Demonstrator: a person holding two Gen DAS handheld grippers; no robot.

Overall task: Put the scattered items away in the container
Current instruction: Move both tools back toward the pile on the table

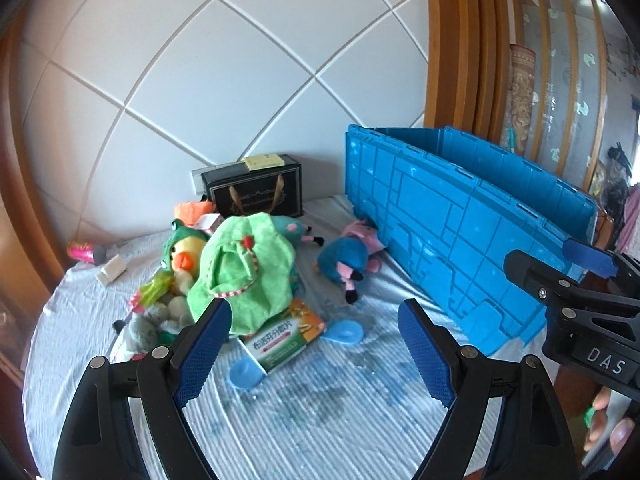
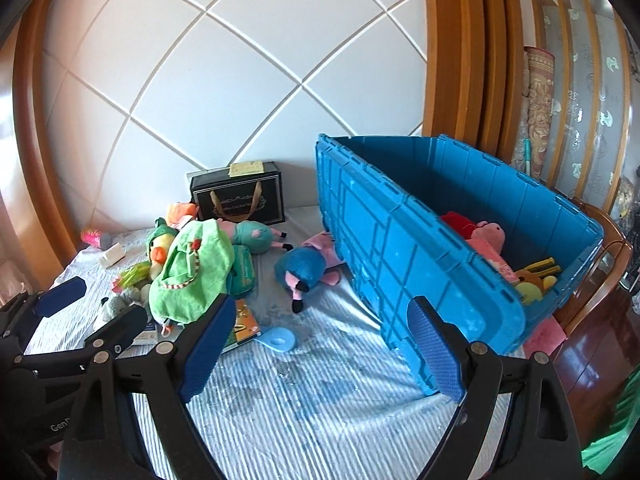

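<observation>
Several toys already lie in the blue crate (image 2: 404, 240) at right; a green plush (image 1: 240, 264), medicine box (image 1: 282, 340) and blue spoon (image 1: 346, 332) remain on the bed. Both grippers, left (image 1: 316, 344) and right (image 2: 324, 352), hover empty with jaws spread; next likely reach: the nearby box

Left gripper (image 1: 316, 354) and right gripper (image 2: 324, 352), jaws wide apart, empty.

A white padded wall (image 2: 224, 92) with diagonal seams rises behind the striped bed (image 2: 304, 396); wooden framing (image 2: 452, 48) stands right of the wall, daylit.
</observation>
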